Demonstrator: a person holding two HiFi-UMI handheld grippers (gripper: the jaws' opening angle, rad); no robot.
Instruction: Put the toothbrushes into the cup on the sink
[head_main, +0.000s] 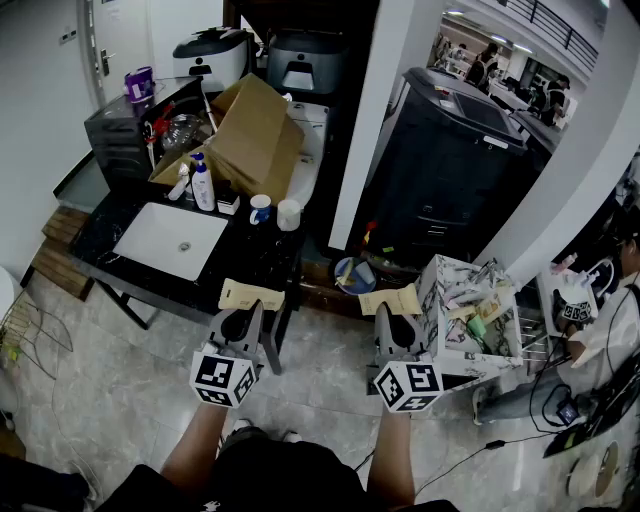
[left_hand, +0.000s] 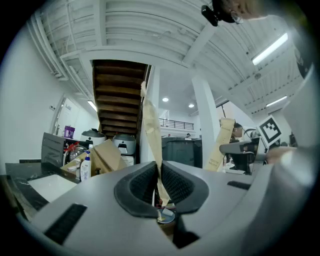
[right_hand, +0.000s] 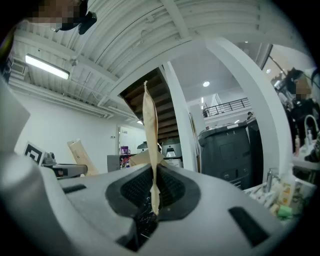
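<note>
Each gripper holds a tan paper-wrapped toothbrush. My left gripper (head_main: 243, 318) (left_hand: 159, 172) is shut on one wrapped toothbrush (head_main: 251, 295) (left_hand: 151, 125), which lies flat across its tips in the head view and stands edge-on in its own view. My right gripper (head_main: 392, 322) (right_hand: 154, 175) is shut on the other wrapped toothbrush (head_main: 391, 300) (right_hand: 150, 125). Both are level, well short of the black counter with the white sink (head_main: 170, 240). Two cups stand at the counter's right end: a blue-and-white cup (head_main: 260, 208) and a white cup (head_main: 289, 214).
A lotion bottle (head_main: 202, 184) and an open cardboard box (head_main: 255, 135) stand behind the sink. A black cabinet (head_main: 445, 170) lies ahead on the right, a white crate of clutter (head_main: 470, 315) beside my right gripper, and a person (head_main: 620, 300) at the far right.
</note>
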